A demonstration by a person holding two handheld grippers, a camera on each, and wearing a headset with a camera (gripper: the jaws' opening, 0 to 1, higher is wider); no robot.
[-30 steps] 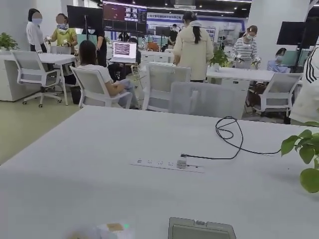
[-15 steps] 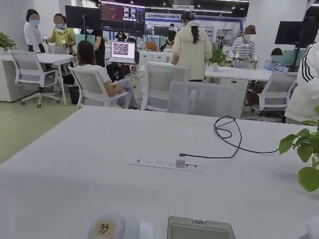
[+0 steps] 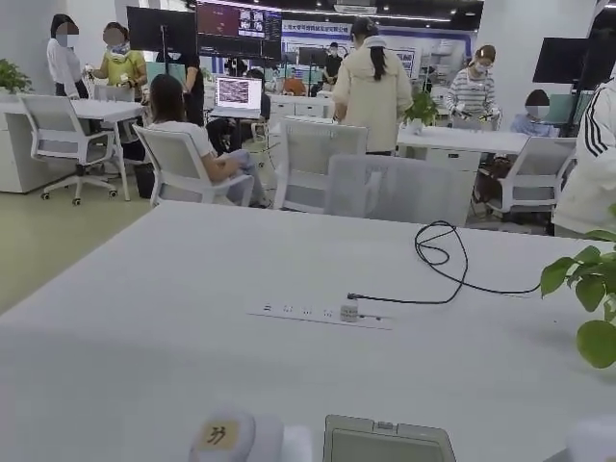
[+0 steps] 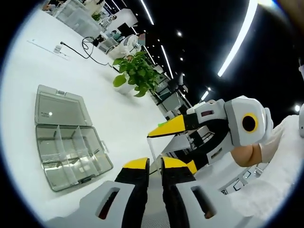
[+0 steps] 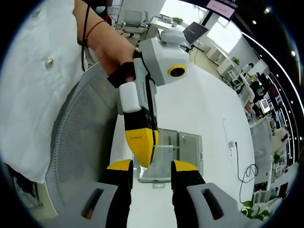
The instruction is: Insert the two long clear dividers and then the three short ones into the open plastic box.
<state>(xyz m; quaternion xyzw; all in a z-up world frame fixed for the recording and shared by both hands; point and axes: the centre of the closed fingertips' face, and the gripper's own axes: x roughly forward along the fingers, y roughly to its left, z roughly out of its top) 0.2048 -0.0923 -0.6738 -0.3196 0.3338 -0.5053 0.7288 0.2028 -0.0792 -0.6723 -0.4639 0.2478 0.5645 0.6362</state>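
Still fitting dividers, I judge: the left gripper [image 4: 155, 164], pinched on what looks like a clear divider [image 5: 167, 141], right gripper [image 5: 152, 166] spread, must next descend to the open plastic box [image 4: 61, 109] at the worktop's [image 3: 289, 269] near edge.

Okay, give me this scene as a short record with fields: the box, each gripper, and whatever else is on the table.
Surface: white table
Box: open plastic box, lid laid back flat, base looks split into compartments by clear walls
Left gripper: jaws nearly together, nothing seen between them
Right gripper: jaws apart, empty, pointed toward the other gripper
Also on table: power strip, black cable, leafy plant
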